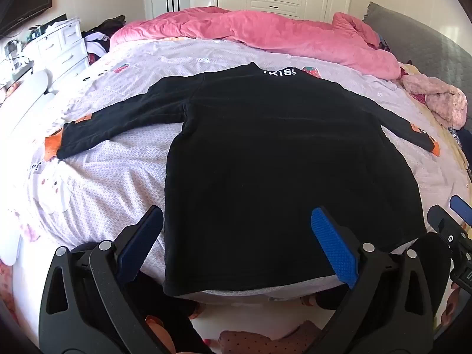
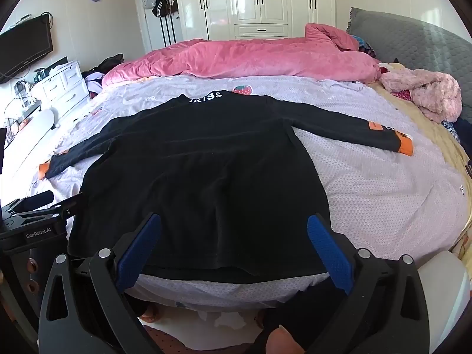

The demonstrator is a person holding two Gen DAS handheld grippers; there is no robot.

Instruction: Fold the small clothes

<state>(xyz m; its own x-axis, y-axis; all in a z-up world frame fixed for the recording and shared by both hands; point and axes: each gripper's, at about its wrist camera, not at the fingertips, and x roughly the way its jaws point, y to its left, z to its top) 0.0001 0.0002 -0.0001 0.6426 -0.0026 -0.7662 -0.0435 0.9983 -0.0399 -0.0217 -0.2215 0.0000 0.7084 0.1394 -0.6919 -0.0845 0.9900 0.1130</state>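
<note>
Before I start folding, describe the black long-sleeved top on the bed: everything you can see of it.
The black long-sleeved top looks like soft fleece-like fabric. It lies flat and unfolded on the lilac patterned bedsheet, hem at the near bed edge, white-lettered collar at the far end. Both sleeves spread outward, with orange cuffs and an orange patch near each. Nothing grips it: both hand-held grippers are open at the hem.

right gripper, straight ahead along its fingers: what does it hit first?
Most likely the black shirt: the open right gripper points down at its lower part near the hem, nothing in between. Depth is hard to judge through the fisheye.
</note>
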